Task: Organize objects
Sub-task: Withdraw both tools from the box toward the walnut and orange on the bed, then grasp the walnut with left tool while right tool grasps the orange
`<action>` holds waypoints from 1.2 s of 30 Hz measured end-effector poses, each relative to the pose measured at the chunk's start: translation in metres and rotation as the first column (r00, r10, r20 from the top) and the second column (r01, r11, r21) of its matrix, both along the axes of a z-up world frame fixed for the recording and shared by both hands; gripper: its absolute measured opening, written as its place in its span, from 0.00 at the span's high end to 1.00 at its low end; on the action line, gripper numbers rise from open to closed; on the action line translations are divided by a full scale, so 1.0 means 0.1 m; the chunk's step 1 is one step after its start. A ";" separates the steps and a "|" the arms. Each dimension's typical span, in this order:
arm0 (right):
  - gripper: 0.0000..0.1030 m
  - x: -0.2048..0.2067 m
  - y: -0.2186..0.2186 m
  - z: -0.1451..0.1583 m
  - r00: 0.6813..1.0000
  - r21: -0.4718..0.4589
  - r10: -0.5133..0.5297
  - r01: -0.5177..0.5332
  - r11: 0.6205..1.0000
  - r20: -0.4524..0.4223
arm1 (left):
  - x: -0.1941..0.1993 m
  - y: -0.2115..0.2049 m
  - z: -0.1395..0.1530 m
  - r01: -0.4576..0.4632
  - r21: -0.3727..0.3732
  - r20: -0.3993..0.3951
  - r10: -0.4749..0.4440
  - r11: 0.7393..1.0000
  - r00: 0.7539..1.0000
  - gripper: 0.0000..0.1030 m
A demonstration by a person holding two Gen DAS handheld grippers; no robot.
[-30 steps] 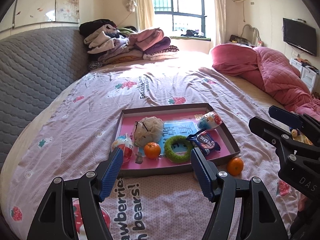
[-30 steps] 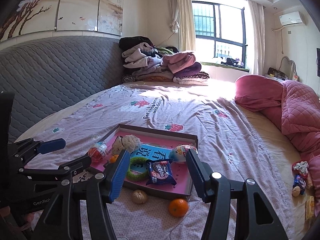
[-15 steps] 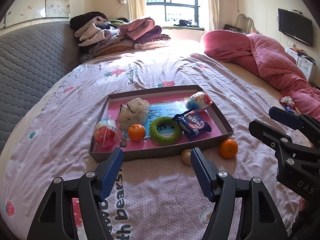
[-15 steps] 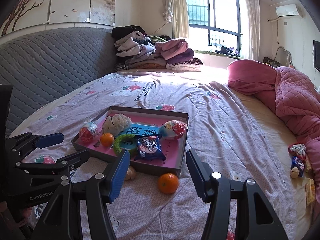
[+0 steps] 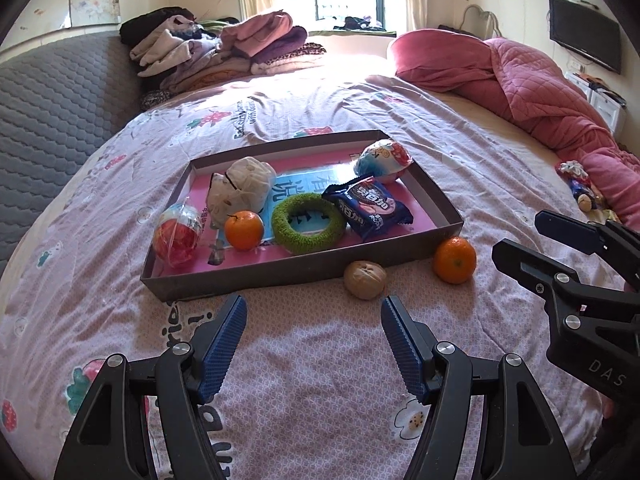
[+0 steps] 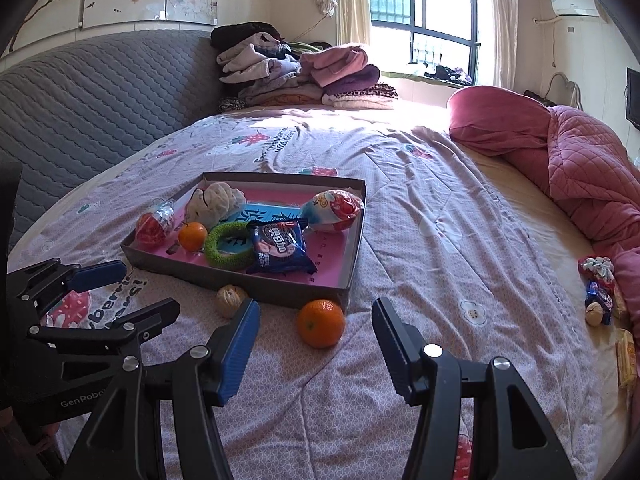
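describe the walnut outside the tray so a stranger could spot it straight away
On the bed lies a shallow brown tray with a pink floor. Just outside its near wall, on the sheet, sit two round things. The walnut is the smaller, wrinkled tan one, left of the smooth orange tangerine.

Bed w/ lilac strawberry-print cover. On it directly: shallow brown tray near middle; walnut and orange on the cover just in front of tray's near wall, walnut to the left of orange. Pile of folded clothes at far end by grey headboard. Pink quilt bunched along right side, w/ small wrapped snacks beside it near edge.
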State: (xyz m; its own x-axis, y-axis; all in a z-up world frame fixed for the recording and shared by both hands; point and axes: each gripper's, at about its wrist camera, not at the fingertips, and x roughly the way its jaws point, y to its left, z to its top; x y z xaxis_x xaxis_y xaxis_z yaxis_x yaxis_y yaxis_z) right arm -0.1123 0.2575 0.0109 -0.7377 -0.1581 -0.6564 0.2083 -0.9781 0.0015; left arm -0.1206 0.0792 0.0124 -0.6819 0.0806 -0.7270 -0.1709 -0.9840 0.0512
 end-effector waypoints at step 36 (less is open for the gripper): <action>0.44 -0.37 0.05 -0.45 0.989 -0.015 -0.011 0.013 1.000 0.147 | -0.47 0.20 -0.54 0.052 0.028 0.091 -0.054 0.998 0.994 0.31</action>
State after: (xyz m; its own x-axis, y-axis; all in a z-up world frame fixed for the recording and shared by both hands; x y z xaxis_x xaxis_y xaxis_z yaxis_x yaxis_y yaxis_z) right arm -0.1497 0.2629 -0.0336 -0.6351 -0.1616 -0.7554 0.1931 -0.9800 0.0473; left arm -0.1673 0.0996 -0.0417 -0.6070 0.1339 -0.7833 -0.2256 -0.9742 0.0083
